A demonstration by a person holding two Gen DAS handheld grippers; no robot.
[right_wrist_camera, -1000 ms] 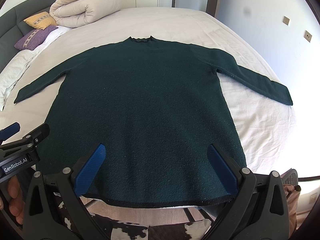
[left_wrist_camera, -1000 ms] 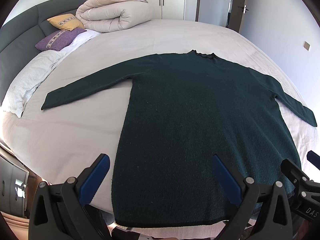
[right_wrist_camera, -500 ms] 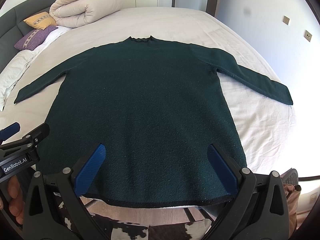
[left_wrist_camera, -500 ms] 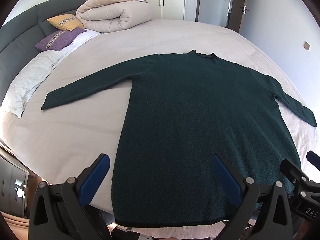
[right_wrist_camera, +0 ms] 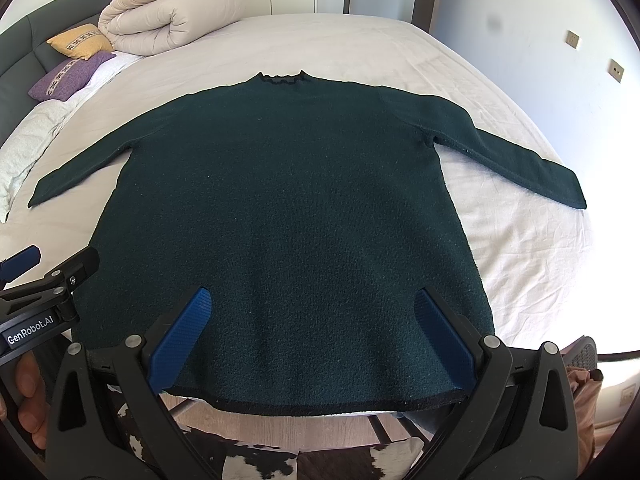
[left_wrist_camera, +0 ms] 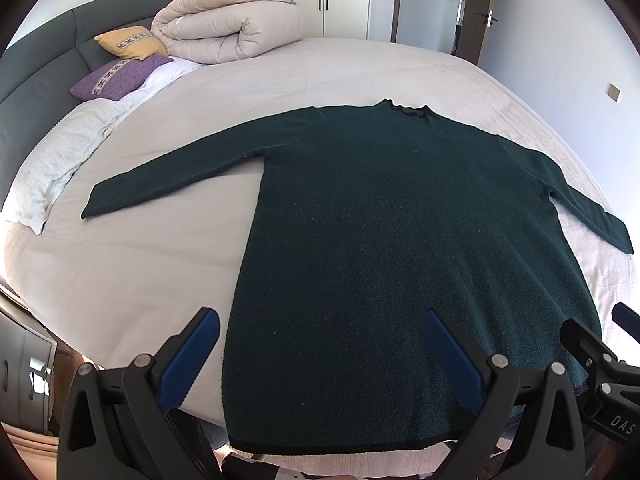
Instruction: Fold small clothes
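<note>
A dark green long-sleeved sweater [left_wrist_camera: 392, 232] [right_wrist_camera: 288, 208] lies flat and face down-or-up on the bed, both sleeves spread sideways, collar far from me, black-trimmed hem at the near bed edge. My left gripper [left_wrist_camera: 320, 328] hovers open above the hem's left part, its blue pads [left_wrist_camera: 192, 356] wide apart with nothing between them. My right gripper [right_wrist_camera: 312, 308] hovers open above the hem's middle and right part, also holding nothing. Each gripper shows at the edge of the other's view.
The bed [left_wrist_camera: 132, 264] has a pale sheet. A rolled duvet [left_wrist_camera: 228, 32] and yellow and purple cushions [left_wrist_camera: 116, 76] sit at the headboard, far left. A cowhide rug [right_wrist_camera: 280, 456] lies on the wooden floor below. A hand [right_wrist_camera: 28, 392] holds the left gripper's handle.
</note>
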